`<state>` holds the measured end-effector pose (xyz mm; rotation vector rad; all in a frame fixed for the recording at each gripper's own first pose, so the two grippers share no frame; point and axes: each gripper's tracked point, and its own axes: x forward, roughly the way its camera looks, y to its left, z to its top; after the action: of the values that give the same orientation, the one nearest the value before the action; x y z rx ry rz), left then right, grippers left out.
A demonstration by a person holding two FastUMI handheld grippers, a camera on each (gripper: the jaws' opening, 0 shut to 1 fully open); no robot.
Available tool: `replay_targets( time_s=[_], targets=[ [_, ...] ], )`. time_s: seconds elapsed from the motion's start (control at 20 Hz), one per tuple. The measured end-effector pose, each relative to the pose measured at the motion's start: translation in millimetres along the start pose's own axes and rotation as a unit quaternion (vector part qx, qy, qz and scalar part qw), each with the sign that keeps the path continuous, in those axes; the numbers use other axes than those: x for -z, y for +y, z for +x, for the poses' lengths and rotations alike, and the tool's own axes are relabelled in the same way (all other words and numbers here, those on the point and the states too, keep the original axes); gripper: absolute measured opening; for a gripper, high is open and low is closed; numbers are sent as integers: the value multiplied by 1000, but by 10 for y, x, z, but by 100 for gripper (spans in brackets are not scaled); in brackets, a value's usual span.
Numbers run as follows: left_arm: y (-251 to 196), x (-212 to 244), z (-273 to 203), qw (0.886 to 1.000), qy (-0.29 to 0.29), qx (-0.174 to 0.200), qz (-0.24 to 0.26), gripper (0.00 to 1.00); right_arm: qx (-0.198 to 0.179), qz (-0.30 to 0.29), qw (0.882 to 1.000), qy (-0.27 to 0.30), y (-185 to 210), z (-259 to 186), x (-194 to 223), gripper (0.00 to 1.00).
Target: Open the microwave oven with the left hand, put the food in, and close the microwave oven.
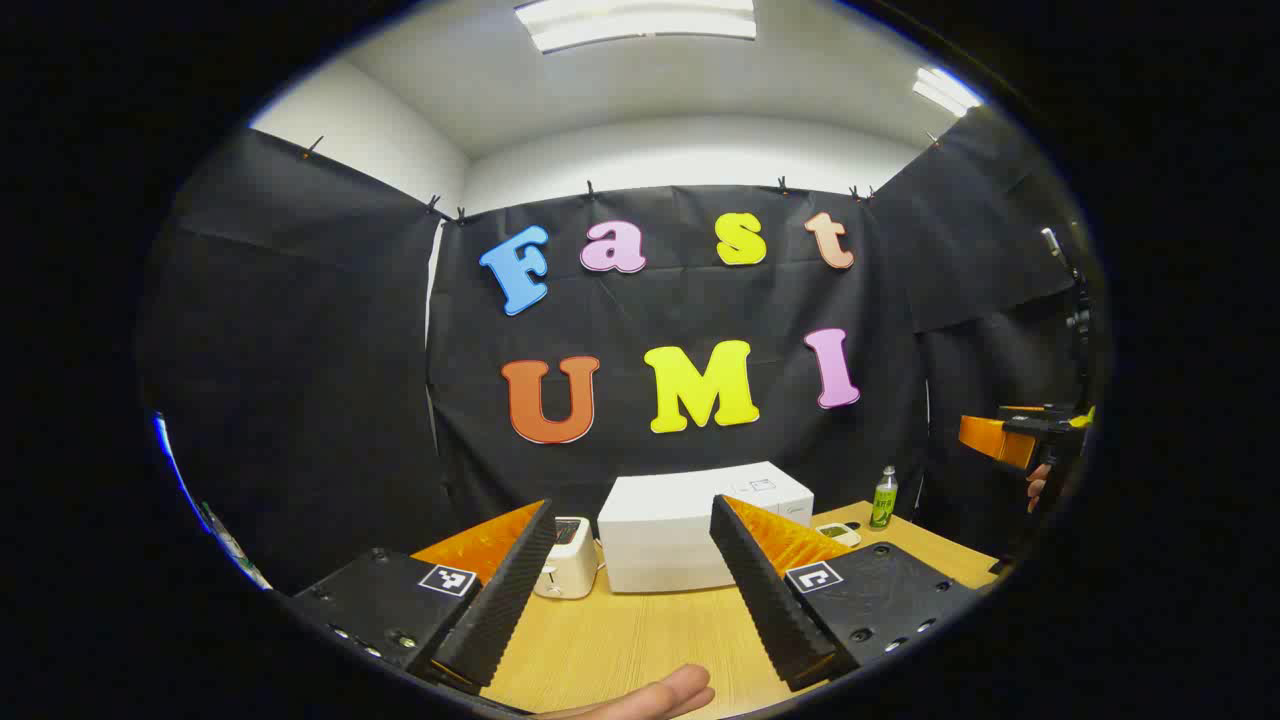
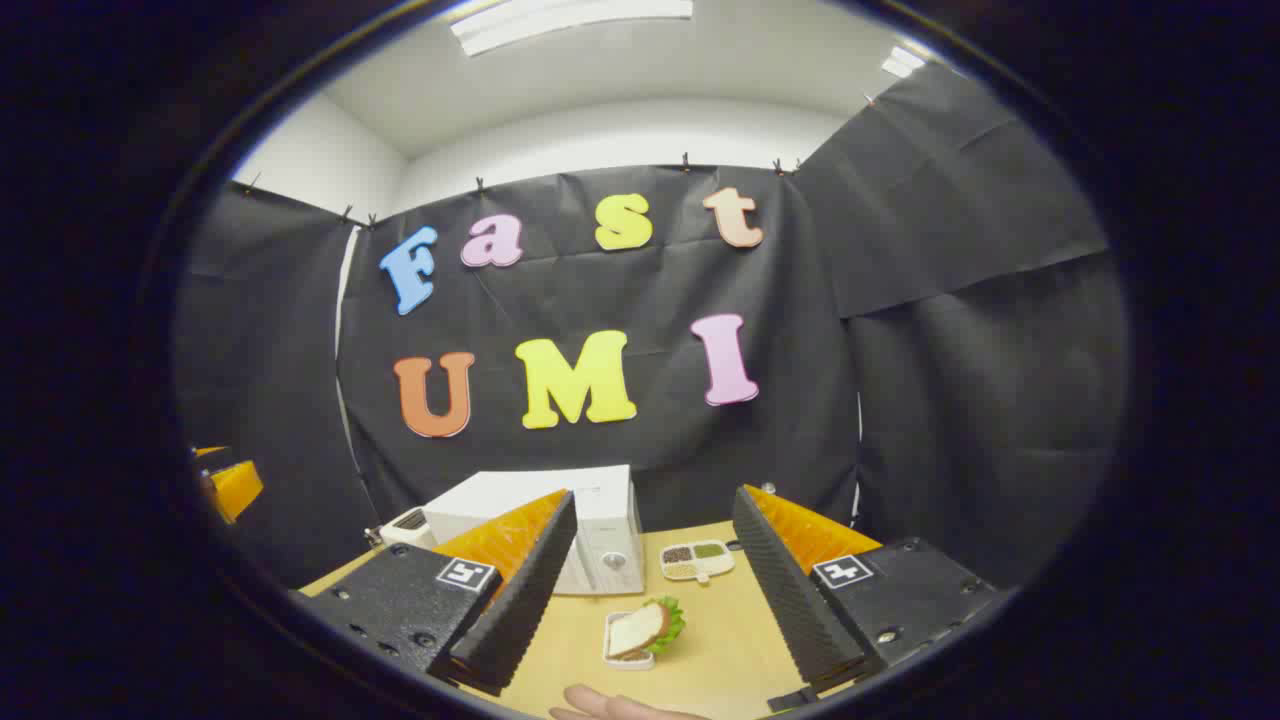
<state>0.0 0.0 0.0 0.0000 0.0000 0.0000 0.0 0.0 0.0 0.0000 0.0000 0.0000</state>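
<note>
In the left gripper view we see the left gripper (image 1: 632, 590) with its two fingers spread wide apart and nothing between them. It hangs above the light wooden table (image 1: 640, 630). Behind the fingers, at the far edge of the table and against the black cloth wall, stands the white box-shaped microwave oven (image 1: 690, 530), and its door is shut. Just beside it on the left stands a small white toaster (image 1: 568, 558). To the right of the oven we see a small green bottle (image 1: 884, 497) and a white dish with compartments (image 1: 838, 534). A fingertip of a hand (image 1: 640, 695) shows at the bottom edge.

In the right gripper view the right gripper (image 2: 650, 590) is also spread open and holds nothing. Between its fingers, on the table, lies the food: a sandwich with green lettuce on a small white tray (image 2: 640, 632). It is near the front right corner of the oven, apart from it. The other gripper shows at the far left edge.
</note>
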Motion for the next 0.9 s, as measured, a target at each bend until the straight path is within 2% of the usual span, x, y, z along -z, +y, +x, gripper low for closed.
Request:
replay_targets(
  time_s=[0.1,0.15,0.25,0.3,0.35,0.4,0.55,0.6,0.9],
  targets=[
    [-54,6,2,1000,-1,9,1,96,-3,-7,1000,-3,13,-37,8,100],
    [-67,3,-10,1000,-2,12,0,96,-1,-12,1000,-6,6,-48,-6,91],
    [-115,-21,-14,1000,-9,15,-4,96,0,-22,1000,-14,11,-57,-43,91],
    [-139,-13,-2,1000,-11,16,-6,96,0,-27,999,-17,9,-57,-56,100],
    [-148,2,-5,1000,-11,16,-9,96,0,-30,999,-19,8,-67,-60,100],
    [-153,5,-3,1000,-10,15,-12,96,0,-31,999,-19,0,-64,-51,91],
    [-145,-5,26,1000,-17,13,-20,96,-5,-32,999,-25,9,-69,-84,91],
    [-125,2,29,999,-19,12,-22,96,-8,-32,999,-26,17,-69,-80,100],
    [-96,121,105,999,-12,14,-33,96,-6,-34,999,-26,10,-23,-48,100]
  ],
)
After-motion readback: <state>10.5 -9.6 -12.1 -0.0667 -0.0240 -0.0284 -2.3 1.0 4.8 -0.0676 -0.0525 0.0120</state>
